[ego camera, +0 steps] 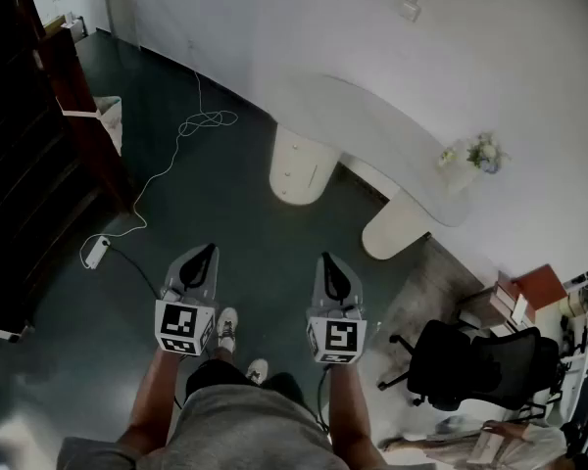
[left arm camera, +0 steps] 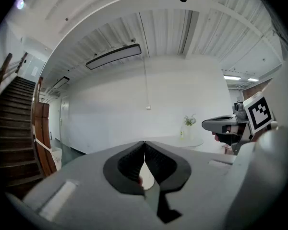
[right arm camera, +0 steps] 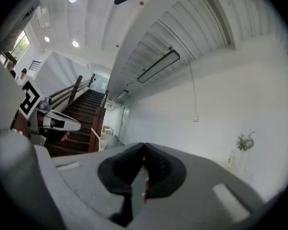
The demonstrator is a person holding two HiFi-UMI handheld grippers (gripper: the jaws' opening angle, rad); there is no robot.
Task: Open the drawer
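A white curved desk (ego camera: 372, 125) stands across the dark floor (ego camera: 216, 204). Its round drawer pedestal (ego camera: 299, 167) is well apart from both grippers. The left gripper (ego camera: 207, 252) and right gripper (ego camera: 329, 259) are held level, each with jaws pressed together on nothing.

The person held both grippers out ahead, side by side and roughly level, a gap between them. The left gripper (ego camera: 208, 251) had its jaws closed tip to tip, nothing between them. The right gripper (ego camera: 326, 258) was likewise closed and empty. The left forearm (ego camera: 153, 398) and right forearm (ego camera: 349, 411) reached forward, seemingly parallel, though foreshortened from above.
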